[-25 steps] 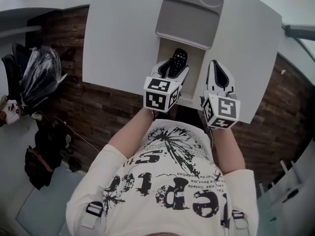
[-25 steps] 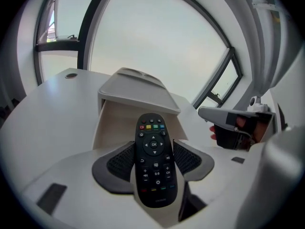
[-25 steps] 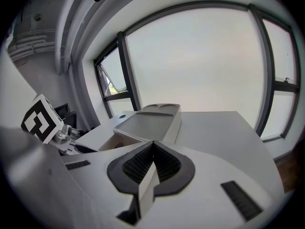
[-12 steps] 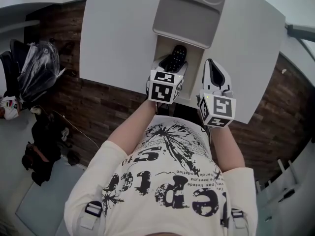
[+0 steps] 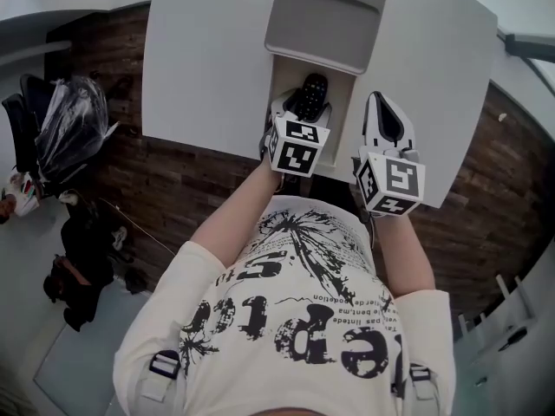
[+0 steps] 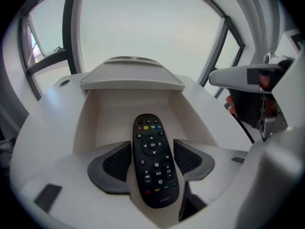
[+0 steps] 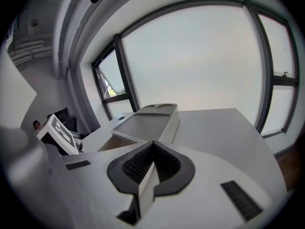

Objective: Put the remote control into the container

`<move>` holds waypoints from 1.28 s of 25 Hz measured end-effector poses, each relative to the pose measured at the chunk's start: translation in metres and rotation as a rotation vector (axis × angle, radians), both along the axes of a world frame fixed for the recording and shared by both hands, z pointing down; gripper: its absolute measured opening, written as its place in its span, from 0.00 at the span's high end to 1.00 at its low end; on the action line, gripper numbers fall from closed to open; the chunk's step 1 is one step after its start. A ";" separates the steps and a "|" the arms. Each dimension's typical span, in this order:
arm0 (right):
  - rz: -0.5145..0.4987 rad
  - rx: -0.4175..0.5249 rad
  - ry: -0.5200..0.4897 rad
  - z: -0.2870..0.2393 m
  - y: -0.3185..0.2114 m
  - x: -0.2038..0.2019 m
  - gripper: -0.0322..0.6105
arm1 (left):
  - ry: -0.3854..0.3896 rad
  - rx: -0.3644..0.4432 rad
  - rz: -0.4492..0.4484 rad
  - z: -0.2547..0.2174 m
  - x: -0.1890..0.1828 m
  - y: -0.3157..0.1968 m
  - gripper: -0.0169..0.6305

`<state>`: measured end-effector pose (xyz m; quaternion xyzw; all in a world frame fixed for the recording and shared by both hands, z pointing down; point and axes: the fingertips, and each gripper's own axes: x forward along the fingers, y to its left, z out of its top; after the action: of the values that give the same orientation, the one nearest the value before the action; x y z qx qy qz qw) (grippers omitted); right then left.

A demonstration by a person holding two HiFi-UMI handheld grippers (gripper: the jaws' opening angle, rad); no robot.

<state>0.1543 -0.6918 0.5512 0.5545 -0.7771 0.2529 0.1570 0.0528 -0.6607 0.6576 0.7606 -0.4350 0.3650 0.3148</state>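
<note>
Bag: at the far left we see a dark bag (image 5: 74,124) under clear plastic on the floor, well left of the container.
Bench: the white bench (image 5: 208,59) spreads around the container on both sides.
Left gripper: our left gripper (image 5: 303,113) is at the container's near edge, and its jaws are clamped on the sides of the remote.
Remote: the black remote (image 6: 153,156) lies buttons up between those jaws. Its far end reaches over the container's open part. We cannot tell whether it touches the bottom.
Container: the pale container (image 5: 343,102) is open at our end, and we see bare inner walls past the remote.
Lid: a grey lid (image 5: 325,20) with two round hollows covers the container's far part.
Right gripper: our right gripper (image 7: 151,161) is over the bench just right of the container. Its jaws are closed together with nothing between them.
</note>
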 end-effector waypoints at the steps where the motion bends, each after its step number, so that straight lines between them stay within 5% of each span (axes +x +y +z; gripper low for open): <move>1: 0.006 -0.002 0.002 0.001 0.002 0.003 0.95 | 0.013 -0.001 0.001 0.000 0.002 -0.001 0.56; 7: 0.009 -0.002 0.008 -0.003 0.018 0.005 0.95 | 0.066 -0.004 0.020 -0.007 0.003 0.007 0.45; 14: 0.028 0.004 0.018 -0.008 0.040 0.010 0.95 | 0.053 0.190 -0.034 -0.072 -0.008 0.000 0.44; 20: 0.041 0.066 0.022 -0.032 0.048 0.007 0.95 | 0.106 0.271 0.010 -0.121 -0.012 0.000 0.44; 24: 0.052 0.110 0.017 -0.055 0.052 0.001 0.95 | 0.147 0.353 -0.057 -0.164 -0.027 -0.007 0.67; 32: 0.087 0.205 0.003 -0.098 0.043 0.002 0.95 | 0.180 0.500 -0.194 -0.222 -0.053 -0.021 0.94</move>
<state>0.1560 -0.6491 0.4534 0.6011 -0.7740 0.1777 0.0897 0.0002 -0.6821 0.4354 0.7988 -0.5527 0.1456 0.1880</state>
